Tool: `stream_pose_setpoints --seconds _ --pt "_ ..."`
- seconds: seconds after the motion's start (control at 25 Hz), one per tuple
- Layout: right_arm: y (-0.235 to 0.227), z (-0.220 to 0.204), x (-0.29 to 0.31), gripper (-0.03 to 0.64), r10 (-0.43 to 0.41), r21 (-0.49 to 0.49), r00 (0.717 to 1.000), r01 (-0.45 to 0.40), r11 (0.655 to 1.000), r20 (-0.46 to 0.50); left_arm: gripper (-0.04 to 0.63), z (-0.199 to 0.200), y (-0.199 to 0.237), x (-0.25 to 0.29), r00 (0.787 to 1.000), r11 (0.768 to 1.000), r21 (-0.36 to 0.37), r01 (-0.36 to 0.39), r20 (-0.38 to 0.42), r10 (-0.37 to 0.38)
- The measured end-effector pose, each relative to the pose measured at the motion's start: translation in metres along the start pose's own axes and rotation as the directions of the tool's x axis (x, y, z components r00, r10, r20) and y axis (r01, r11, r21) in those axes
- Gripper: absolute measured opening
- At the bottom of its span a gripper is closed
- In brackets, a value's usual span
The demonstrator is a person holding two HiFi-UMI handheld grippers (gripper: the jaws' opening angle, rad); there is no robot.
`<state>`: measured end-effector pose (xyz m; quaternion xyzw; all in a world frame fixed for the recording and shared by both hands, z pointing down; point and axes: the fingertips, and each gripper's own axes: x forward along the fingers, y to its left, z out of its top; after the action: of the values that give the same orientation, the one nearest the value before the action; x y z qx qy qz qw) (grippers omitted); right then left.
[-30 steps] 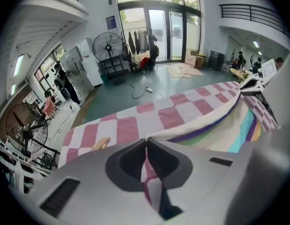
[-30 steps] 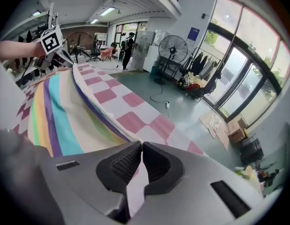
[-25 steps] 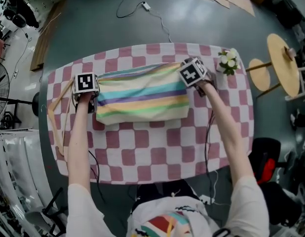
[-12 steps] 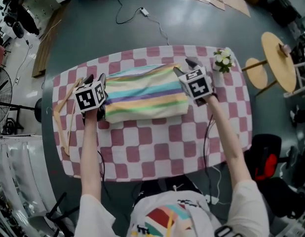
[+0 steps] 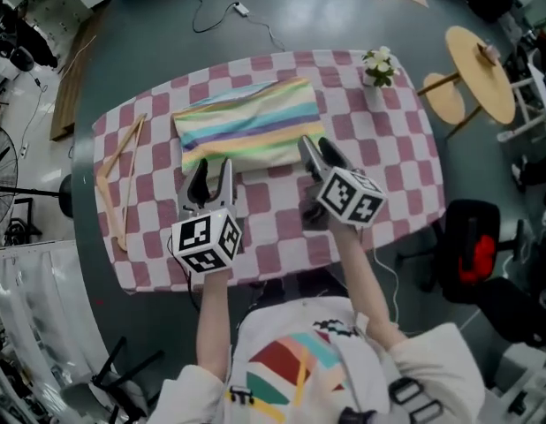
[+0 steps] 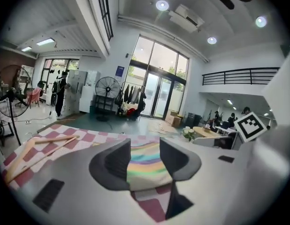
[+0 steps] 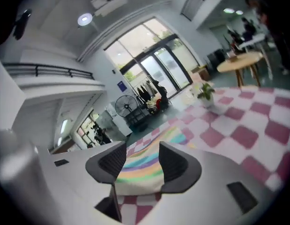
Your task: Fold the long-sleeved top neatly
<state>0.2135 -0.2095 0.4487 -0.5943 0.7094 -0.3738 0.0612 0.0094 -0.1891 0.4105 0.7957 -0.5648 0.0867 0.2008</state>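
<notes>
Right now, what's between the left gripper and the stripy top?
Just bare tablecloth. The left gripper view shows it between the left gripper and the top.

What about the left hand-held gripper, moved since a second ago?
Yes: the left hand-held gripper drew back from the striped top toward the near edge of the table; its jaws have just been opening, nothing between them.

left gripper (image 5: 213,171), right gripper (image 5: 315,147) seemingly lifted off top (image 5: 246,126), jaws just opened
</notes>
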Motion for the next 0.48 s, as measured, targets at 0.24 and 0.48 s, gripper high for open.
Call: stream_pose_setpoints --seconds 0.24,0.48 --pt "-0.028 -0.074 -0.005 0.262 0.023 0.525 1.0 -0.014 0.851 -0.012 0.181 -0.049 -0.019 -0.027 0.995 0.999 -0.039 0.024 -0.097 -0.028" --pt "-0.068 -0.124 0.023 0.284 -0.068 0.676 0.993 0.113 0.728 -0.093 0.181 -0.074 -0.015 -0.033 0.986 1.0 -0.029 0.003 -0.168 -0.008"
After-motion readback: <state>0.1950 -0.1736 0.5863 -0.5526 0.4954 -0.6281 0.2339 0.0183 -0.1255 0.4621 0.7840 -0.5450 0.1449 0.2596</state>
